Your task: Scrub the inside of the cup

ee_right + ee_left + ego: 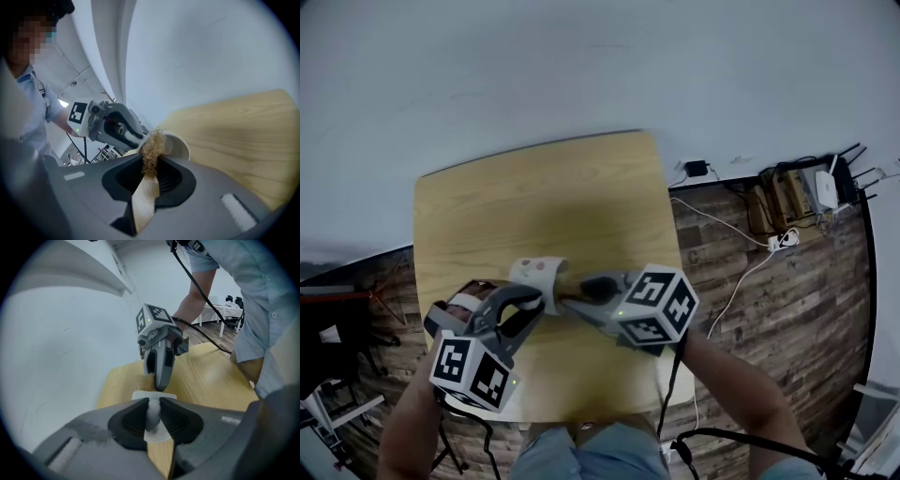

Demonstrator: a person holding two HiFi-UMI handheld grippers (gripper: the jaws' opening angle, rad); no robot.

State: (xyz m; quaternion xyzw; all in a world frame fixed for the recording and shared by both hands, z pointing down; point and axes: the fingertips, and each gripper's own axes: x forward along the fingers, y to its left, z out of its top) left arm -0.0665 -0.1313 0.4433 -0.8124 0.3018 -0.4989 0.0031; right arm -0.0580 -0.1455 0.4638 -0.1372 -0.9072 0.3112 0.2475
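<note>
A white cup (536,275) lies tilted on its side over the wooden table (534,187), its mouth turned toward my right gripper. My left gripper (523,302) is shut on the cup's handle (152,416), which shows white between the pads. My right gripper (586,288) is shut on a brush, clamping its flat wooden handle (143,204). The tan bristles (152,147) sit at the cup's rim (180,143), partly inside the mouth. In the left gripper view the right gripper (159,359) points down at the cup from just beyond my jaws. The cup's inside is mostly hidden.
The table's near edge is right in front of the person's body (262,310). On the wood floor to the right lie a power strip with cables (783,241) and a router (825,187). A white wall stands behind the table.
</note>
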